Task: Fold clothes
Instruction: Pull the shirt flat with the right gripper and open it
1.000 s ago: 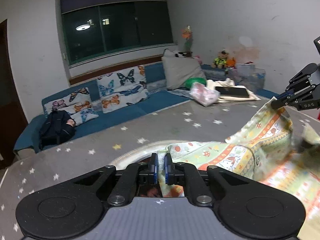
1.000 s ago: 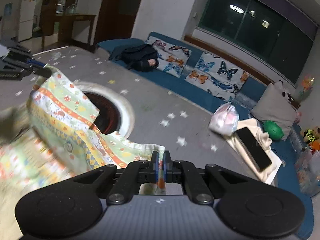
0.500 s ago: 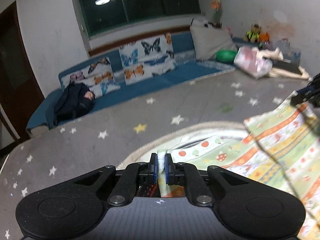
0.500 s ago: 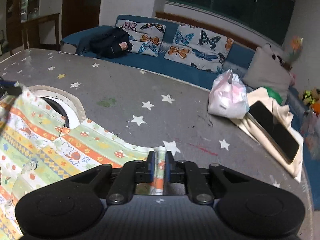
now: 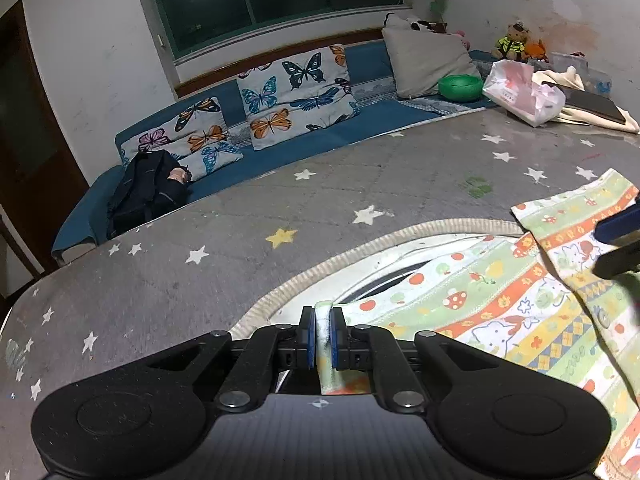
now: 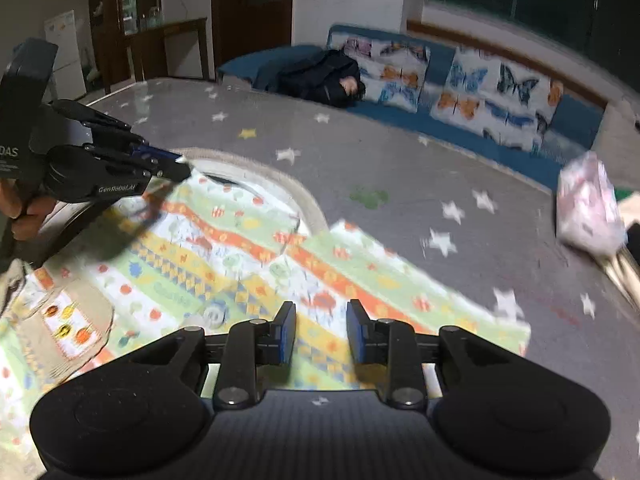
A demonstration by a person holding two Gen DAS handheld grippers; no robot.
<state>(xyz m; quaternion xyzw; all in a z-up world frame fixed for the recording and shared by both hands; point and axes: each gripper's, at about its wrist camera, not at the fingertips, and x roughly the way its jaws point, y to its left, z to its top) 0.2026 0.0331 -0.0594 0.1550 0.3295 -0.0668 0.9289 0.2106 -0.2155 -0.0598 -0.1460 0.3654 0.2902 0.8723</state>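
Observation:
A patterned green, orange and yellow garment (image 5: 496, 312) lies spread on the grey star-print table (image 5: 320, 208), partly over a round rimmed hole (image 5: 360, 256). My left gripper (image 5: 322, 334) is shut on a corner of the garment. In the right wrist view it (image 6: 176, 166) holds that corner low at the garment's (image 6: 256, 264) far left. My right gripper (image 6: 321, 330) is open and empty just above the garment's near part. Its fingertips (image 5: 618, 226) show at the right edge of the left wrist view.
A blue sofa (image 5: 360, 120) with butterfly cushions (image 5: 296, 92) and a black bag (image 5: 148, 188) runs behind the table. A pink plastic bag (image 5: 520, 92) and a phone on cream cloth (image 5: 592, 106) lie at the table's far right, the bag also showing in the right wrist view (image 6: 588, 208).
My right gripper has opened and let go of the garment's corner, and that part now lies flat on the table. My left gripper lowered its corner and still holds it.

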